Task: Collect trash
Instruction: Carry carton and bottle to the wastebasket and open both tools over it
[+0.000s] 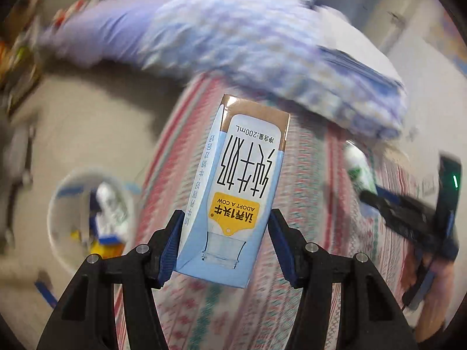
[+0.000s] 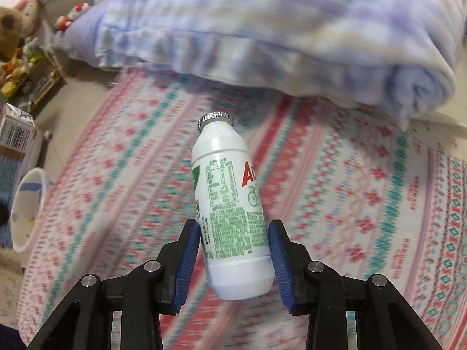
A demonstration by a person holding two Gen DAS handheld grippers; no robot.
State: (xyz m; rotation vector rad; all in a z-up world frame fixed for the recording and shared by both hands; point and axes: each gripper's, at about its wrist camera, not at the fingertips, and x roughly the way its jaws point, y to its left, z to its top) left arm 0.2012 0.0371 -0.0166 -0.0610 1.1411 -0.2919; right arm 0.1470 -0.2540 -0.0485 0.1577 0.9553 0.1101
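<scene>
The left gripper (image 1: 224, 227) has its fingers closed on a milk carton (image 1: 233, 186), the right gripper (image 2: 233, 239) on a white bottle (image 2: 230, 204), both lifted off the bed (image 2: 364, 204), likely for carrying to the bin (image 1: 64, 227) on the floor past the bed's left edge.

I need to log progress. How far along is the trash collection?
Done: some trash already lies in the white bin. In hand: left gripper holds a milk carton, right gripper a white drink bottle, both above the bed. Left: dropping both in.
</scene>
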